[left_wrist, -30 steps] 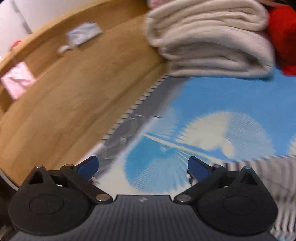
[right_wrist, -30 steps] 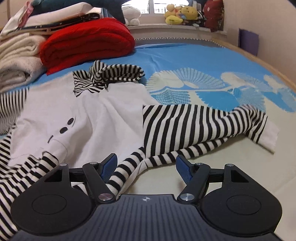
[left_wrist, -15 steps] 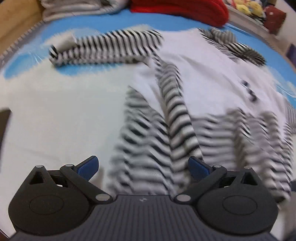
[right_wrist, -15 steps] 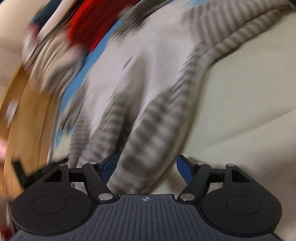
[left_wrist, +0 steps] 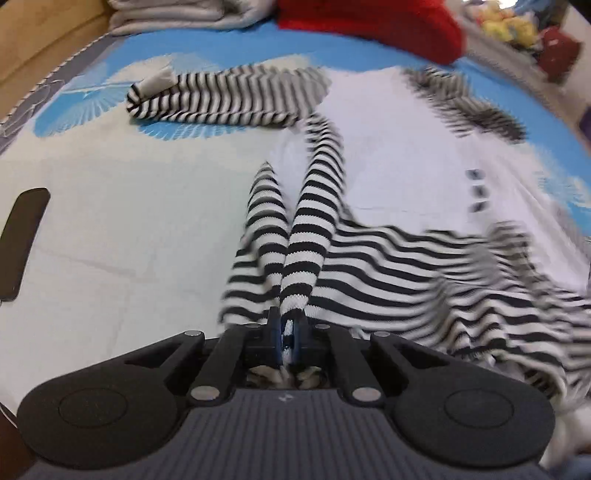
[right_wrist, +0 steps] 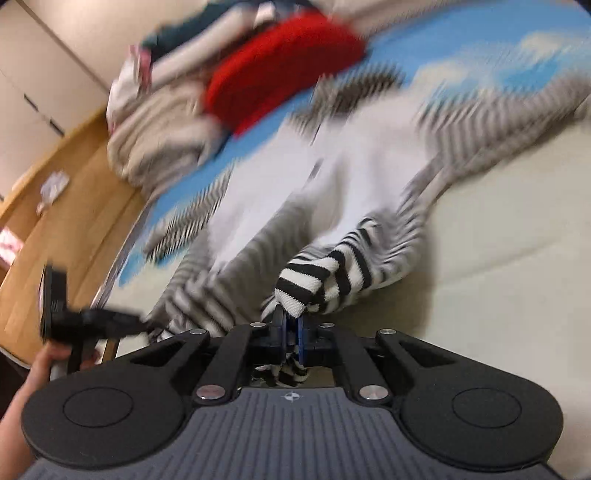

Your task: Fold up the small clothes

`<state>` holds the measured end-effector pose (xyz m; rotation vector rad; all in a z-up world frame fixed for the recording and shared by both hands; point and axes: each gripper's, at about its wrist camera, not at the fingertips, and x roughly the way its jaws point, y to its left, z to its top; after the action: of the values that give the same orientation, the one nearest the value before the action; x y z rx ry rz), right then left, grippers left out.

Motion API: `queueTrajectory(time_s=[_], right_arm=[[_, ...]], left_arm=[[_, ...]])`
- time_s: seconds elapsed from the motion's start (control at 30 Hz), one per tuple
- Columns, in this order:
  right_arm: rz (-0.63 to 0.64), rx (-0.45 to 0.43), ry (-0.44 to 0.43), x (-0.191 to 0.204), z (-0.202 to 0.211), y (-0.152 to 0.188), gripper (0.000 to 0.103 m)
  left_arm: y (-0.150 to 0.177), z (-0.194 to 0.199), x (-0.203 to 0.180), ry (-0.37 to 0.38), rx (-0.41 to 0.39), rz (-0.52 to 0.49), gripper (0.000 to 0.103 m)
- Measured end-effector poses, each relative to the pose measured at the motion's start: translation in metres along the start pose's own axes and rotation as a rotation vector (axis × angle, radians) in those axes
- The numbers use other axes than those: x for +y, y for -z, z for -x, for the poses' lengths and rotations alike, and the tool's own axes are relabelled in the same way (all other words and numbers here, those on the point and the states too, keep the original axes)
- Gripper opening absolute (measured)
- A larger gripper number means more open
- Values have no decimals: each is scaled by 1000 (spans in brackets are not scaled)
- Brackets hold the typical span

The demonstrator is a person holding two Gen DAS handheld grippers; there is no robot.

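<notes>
A small white garment with black-and-white striped sleeves and hem (left_wrist: 399, 155) lies spread on the bed. My left gripper (left_wrist: 289, 332) is shut on a bunched striped edge of it (left_wrist: 295, 280). My right gripper (right_wrist: 291, 332) is shut on another striped edge (right_wrist: 317, 280) of the same garment (right_wrist: 332, 177). One striped sleeve (left_wrist: 221, 98) lies stretched to the far left. The left gripper also shows at the left of the right wrist view (right_wrist: 88, 317). The right wrist view is blurred.
A red folded knit (left_wrist: 369, 22) and folded beige towels (left_wrist: 177, 14) are stacked at the bed's far side. The blue patterned sheet (left_wrist: 92, 74) covers the bed. A wooden floor (right_wrist: 55, 229) lies beyond the left edge. A dark flat object (left_wrist: 22, 240) lies at the left.
Both grippers were open half a second ago and have since closed on striped edges of the garment. Both swung down from looking across the bed toward the garment's near edge.
</notes>
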<state>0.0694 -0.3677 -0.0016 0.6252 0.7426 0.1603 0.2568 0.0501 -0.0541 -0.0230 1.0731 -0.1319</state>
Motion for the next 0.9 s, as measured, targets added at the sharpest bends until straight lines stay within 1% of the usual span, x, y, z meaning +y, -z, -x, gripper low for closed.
queueTrajectory(time_s=[0.07, 0.1, 0.13, 0.17, 0.2, 0.27, 0.3, 0.33, 0.37, 0.4, 0.43, 0.47, 0.5, 0.53, 0.57, 0.6, 0.7, 0.73, 0.8, 0.83, 0.87, 0.9], right_arm=[[43, -18, 57, -8, 40, -15, 5], [64, -14, 69, -11, 56, -20, 5], [74, 11, 85, -14, 66, -22, 5], [68, 26, 117, -20, 69, -22, 5], [68, 44, 156, -29, 62, -22, 6], [85, 134, 265, -42, 43, -10, 7], [58, 200, 335, -56, 28, -1, 13], [13, 256, 392, -70, 16, 7, 21], [-43, 279, 428, -80, 9, 13, 39], [-79, 238, 433, -83, 12, 15, 47], [-83, 174, 416, -82, 21, 15, 52], [-72, 132, 404, -79, 28, 15, 60], [-55, 90, 404, -73, 34, 14, 62], [-34, 54, 406, -68, 39, 16, 62], [2, 31, 394, -60, 42, 16, 62], [30, 30, 376, -59, 45, 15, 62], [68, 46, 336, -49, 38, 20, 62], [85, 54, 316, -45, 35, 23, 62], [116, 73, 307, -35, 32, 27, 62], [126, 81, 316, -32, 28, 27, 62], [136, 88, 322, -30, 24, 28, 62], [147, 97, 328, -28, 19, 31, 62]], left_arm=[[13, 14, 1, 54, 3, 5, 5], [18, 18, 0, 62, 5, 4, 5], [20, 18, -1, 50, 3, -3, 5], [23, 13, -2, 12, 8, -11, 4], [26, 9, 0, -44, 29, -27, 5], [35, -12, 0, -112, 103, -69, 6], [39, -17, 1, -134, 134, -73, 6], [40, -15, 1, -127, 142, -84, 15], [40, -7, 0, -94, 115, -98, 39], [43, 6, -1, -61, 53, -108, 55], [44, 16, -5, -59, -9, -119, 84], [47, 26, -8, -66, -72, -139, 95], [51, 36, -13, -67, -131, -173, 96], [52, 39, -18, -58, -164, -217, 96], [55, 40, -25, -48, -176, -257, 96], [59, 38, -32, -52, -186, -299, 96], [74, 19, -58, -85, -180, -457, 96], [78, 11, -66, -101, -174, -505, 93], [84, -12, -75, -141, -161, -578, 79], [84, -21, -79, -157, -148, -593, 65], [83, -27, -79, -173, -142, -579, 50], [81, -32, -78, -189, -143, -535, 32]])
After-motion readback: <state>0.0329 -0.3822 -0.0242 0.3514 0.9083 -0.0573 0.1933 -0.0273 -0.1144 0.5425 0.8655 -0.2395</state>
